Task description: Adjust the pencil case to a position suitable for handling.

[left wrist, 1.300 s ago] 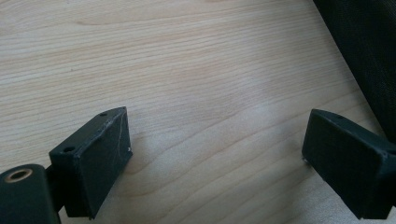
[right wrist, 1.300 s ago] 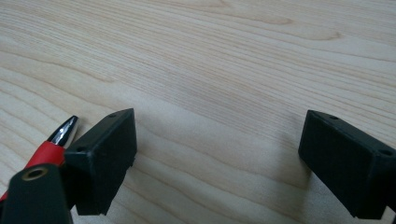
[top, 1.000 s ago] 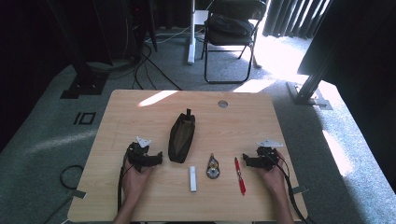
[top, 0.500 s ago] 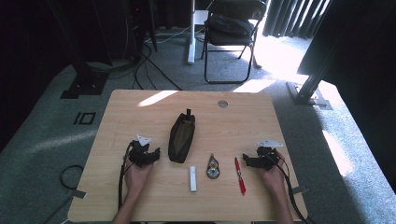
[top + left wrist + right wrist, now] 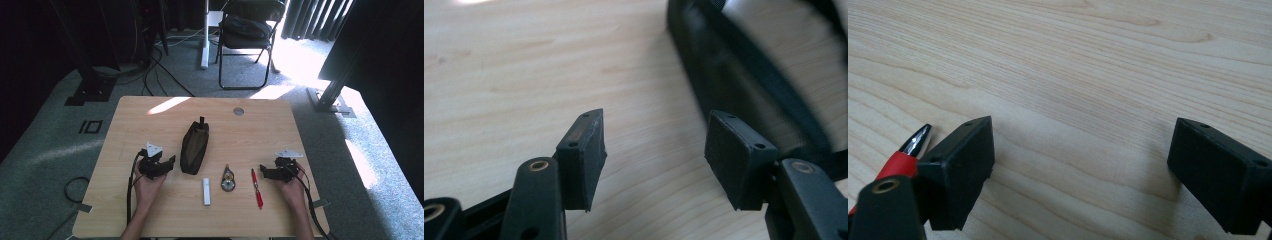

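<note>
The left hand-held gripper (image 5: 171,161) is held just above the light wooden desk (image 5: 150,125), its jaws apart after having just closed a little, with nothing between them; the dark olive fabric pouch (image 5: 195,146) is seen just beside its far jaw, not gripped. The right hand-held gripper (image 5: 263,172) is held near the desk's right edge, jaws wide apart and empty, with the red pen with a silver tip (image 5: 256,187) lying just beside it.

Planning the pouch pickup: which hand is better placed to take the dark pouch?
Left. Its open tongs sit right beside the pouch; the right tongs lie beyond the red pen.
</note>
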Demonstrator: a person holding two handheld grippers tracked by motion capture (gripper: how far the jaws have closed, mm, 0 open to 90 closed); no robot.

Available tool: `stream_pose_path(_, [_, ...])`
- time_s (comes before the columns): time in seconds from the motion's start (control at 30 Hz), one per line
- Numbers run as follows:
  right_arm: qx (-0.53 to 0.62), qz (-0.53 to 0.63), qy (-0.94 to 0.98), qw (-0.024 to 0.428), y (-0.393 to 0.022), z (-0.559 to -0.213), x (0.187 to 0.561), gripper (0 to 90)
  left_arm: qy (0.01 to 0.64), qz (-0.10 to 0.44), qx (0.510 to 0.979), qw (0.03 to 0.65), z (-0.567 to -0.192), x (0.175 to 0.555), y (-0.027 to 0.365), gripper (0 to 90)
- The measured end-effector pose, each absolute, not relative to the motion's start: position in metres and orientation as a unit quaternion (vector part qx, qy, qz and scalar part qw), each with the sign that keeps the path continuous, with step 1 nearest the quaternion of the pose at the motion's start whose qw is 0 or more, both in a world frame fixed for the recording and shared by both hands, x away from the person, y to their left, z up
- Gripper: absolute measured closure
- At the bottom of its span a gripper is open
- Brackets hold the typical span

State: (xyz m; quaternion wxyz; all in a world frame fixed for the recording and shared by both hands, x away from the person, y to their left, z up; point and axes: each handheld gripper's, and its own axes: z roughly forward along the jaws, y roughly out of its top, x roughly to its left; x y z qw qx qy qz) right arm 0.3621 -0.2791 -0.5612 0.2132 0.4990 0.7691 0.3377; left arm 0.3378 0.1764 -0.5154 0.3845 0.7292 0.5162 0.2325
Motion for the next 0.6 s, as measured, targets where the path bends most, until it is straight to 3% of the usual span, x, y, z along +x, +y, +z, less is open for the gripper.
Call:
stream_pose_path(0.33, [0.499,0.337,0.769,0.213,-0.279,-0.561,0.362,11.3,0.468,0.233,0.751,0.403,-0.492,0.329,0.146,37.7])
stream_pose_path(0.6, [0.499,0.337,0.769,0.213,-0.279,-0.561,0.362,11.2,0.471,0.212,0.763,0.389,-0.501,0.334,0.13,37.8])
